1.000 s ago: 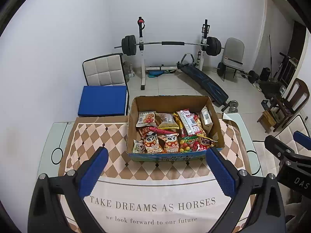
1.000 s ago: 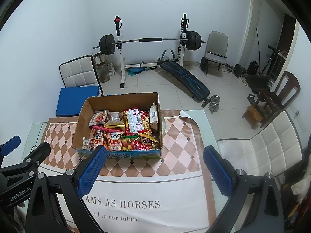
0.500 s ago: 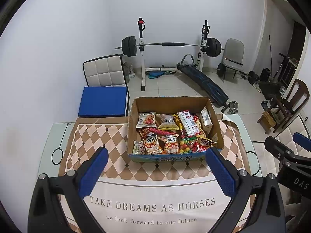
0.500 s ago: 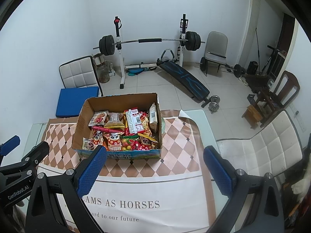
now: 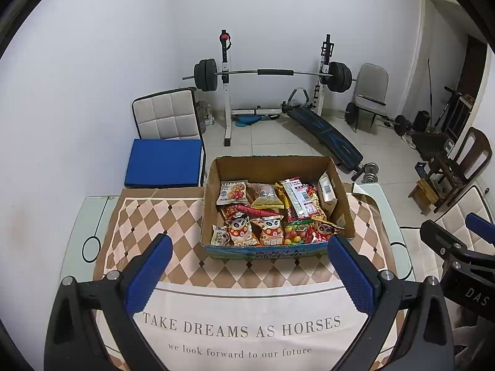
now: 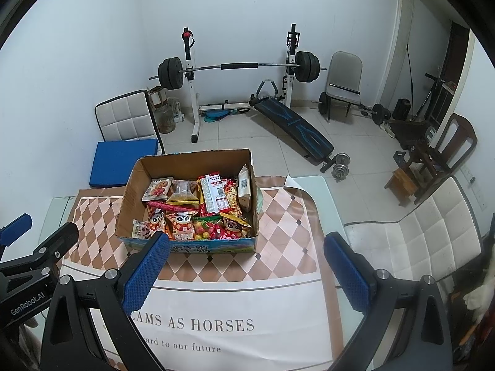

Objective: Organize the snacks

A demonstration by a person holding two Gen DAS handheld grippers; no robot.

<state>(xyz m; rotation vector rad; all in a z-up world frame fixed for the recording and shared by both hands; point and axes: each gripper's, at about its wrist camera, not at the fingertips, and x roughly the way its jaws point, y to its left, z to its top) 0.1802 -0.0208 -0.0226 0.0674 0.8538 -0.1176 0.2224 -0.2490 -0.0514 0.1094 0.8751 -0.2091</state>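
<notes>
A cardboard box [image 5: 342, 204] full of mixed snack packets [image 5: 269, 213] stands on the checked tablecloth at the far half of the table. It also shows in the right wrist view [image 6: 131, 191], with the snacks [image 6: 198, 210] inside. My left gripper [image 5: 249, 247] is open and empty, held above the cloth in front of the box. My right gripper [image 6: 246, 245] is open and empty, held in front of the box's right half. Each gripper shows at the edge of the other's view.
A tablecloth [image 5: 241, 324] with printed words covers a glass table [image 5: 89, 216]. A chair with a blue cushion [image 5: 165, 162] stands behind the table at the left. A white padded chair [image 6: 433, 232] stands to the right. Gym gear fills the room behind.
Both views have shifted very slightly; the box sits a touch lower in the right wrist view. Nothing was grasped or let go.
</notes>
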